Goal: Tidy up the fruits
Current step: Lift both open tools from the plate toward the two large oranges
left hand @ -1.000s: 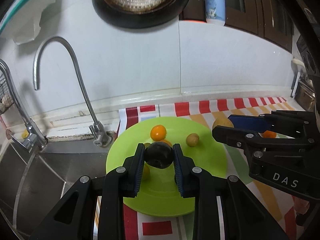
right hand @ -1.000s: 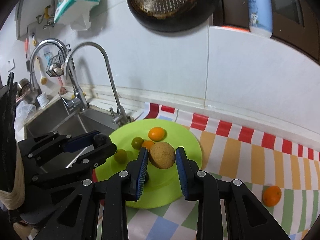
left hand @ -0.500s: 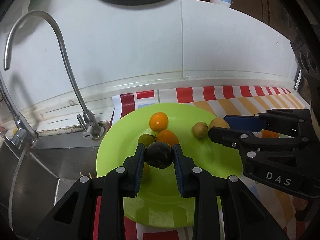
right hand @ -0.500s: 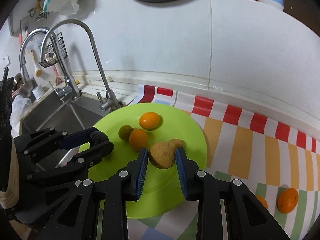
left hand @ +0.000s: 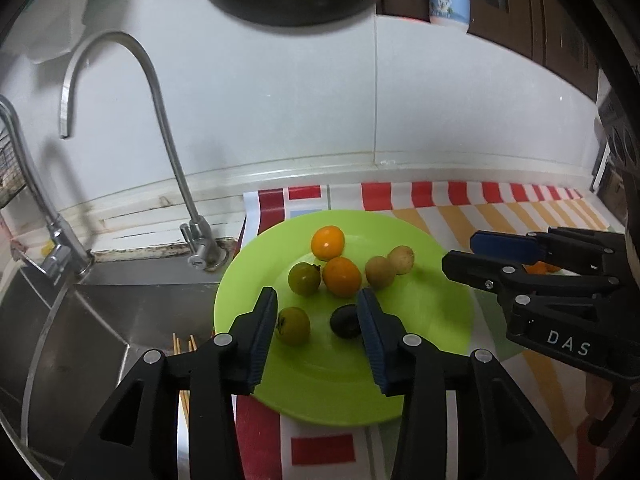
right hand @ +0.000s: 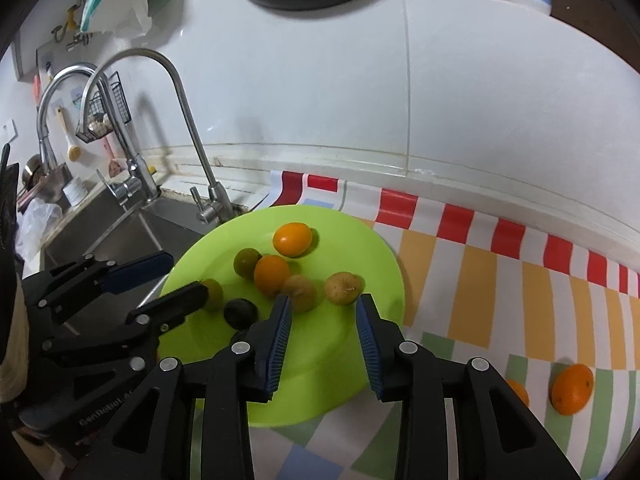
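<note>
On the green plate [left hand: 424,320], which sits on the striped cloth [right hand: 472,264] beside the sink [left hand: 120,320], you have seven fruits. Your left tongs [left hand: 317,332] are spread wide above the near part of the plate and hold nothing. Between their blue pads lie the dark plum [left hand: 346,321], close to the right-hand pad, and a green fruit [left hand: 293,325] next to the left-hand pad. Farther back sit another green fruit [left hand: 304,278], touching an orange [left hand: 342,277], with a second orange [left hand: 328,243] behind them. Two brown fruits [left hand: 390,266] lie side by side to the right of these.

Your right tongs [right hand: 322,334] are also spread and hold nothing. They hover over the plate's right half, with the brown fruits just beyond their tips. Off the plate, to your right, one more orange [right hand: 572,389] rests on the cloth, and a second one [right hand: 518,392] shows partly behind the right tongs' arm.
</note>
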